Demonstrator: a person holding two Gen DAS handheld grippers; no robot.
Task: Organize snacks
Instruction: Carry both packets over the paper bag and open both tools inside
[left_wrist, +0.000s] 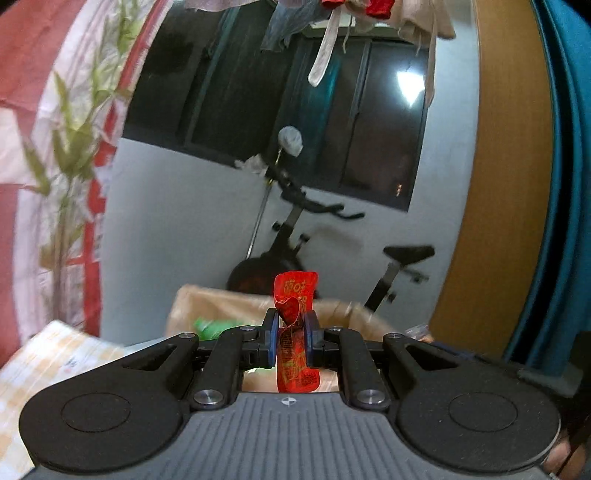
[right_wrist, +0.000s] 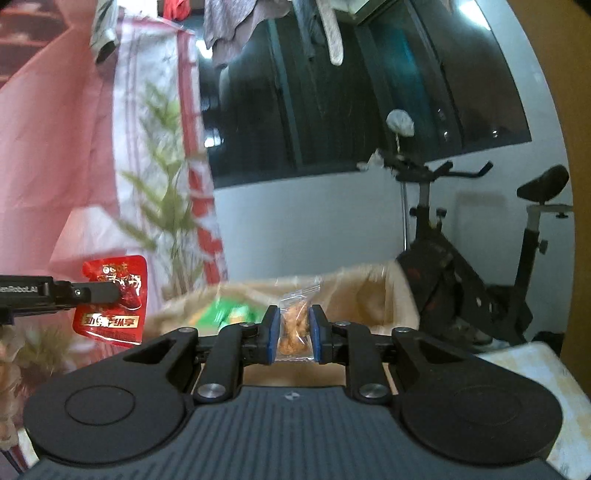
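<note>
Red packet (left_wrist: 295, 332) in left tool (left_wrist: 291, 341)

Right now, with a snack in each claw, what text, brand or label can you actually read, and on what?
"...Robot.AI", partly cut off at the frame edge: white print on the left claw's black body, seen from the right wrist view.
Red snack packet: large yellow Chinese characters, upside down, too blurred to read.
Clear bag of brown snacks in the right claw: no print visible.

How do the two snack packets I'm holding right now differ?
The red packet in the left gripper is opaque, printed foil; the clear bag in the right gripper shows golden-brown pieces inside. The red packet looks crumpled at the pinch and sticks out further past the fingers; the clear bag barely does. Both are clamped, raised before the cardboard box.
</note>
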